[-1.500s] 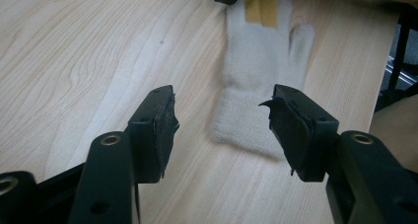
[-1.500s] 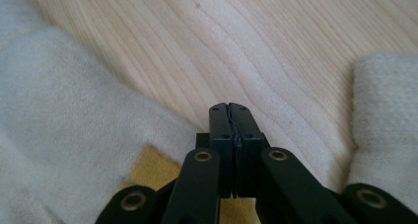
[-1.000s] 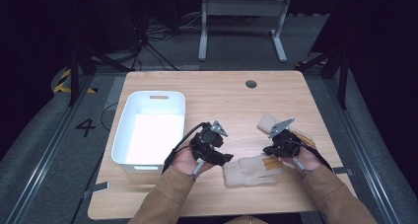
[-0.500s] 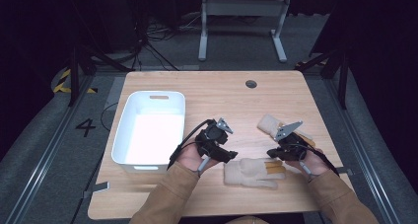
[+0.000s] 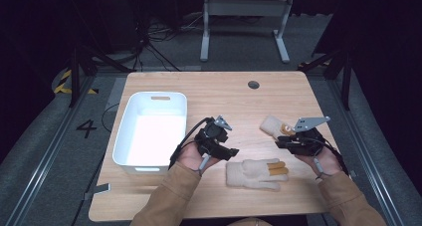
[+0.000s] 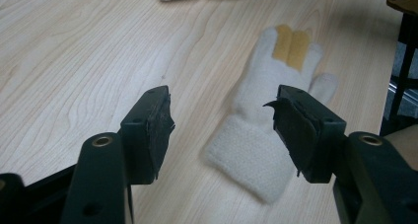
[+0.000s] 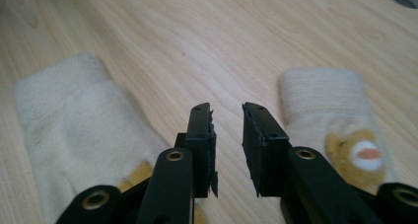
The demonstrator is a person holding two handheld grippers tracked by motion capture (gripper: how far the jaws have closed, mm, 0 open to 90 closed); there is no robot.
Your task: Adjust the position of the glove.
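A cream knitted glove [image 5: 251, 174] with yellow fingertips lies flat near the table's front edge, between my two hands. My left gripper [image 5: 230, 151] hovers by its cuff. In the left gripper view the left gripper [image 6: 222, 120] is open, with the glove [image 6: 266, 110] on the wood beyond the jaws. A second cream glove [image 5: 271, 125] with a small animal face lies farther back, partly under my right gripper [image 5: 281, 143]. The right gripper [image 7: 226, 135] has just been opening its jaws and has nothing between them. It hangs over bare wood between the flat glove [image 7: 74, 120] and the face glove [image 7: 330, 105].
A white plastic bin [image 5: 124, 144] stands at the table's left side, close to my left hand. A round cable hole [image 5: 253, 84] sits near the far edge. Bare wooden tabletop [image 5: 224, 99] stretches behind the gloves.
My right gripper has lifted and drawn a little to the right, off the near glove's yellow fingers, and its jaws have parted. The left gripper has stayed in place.
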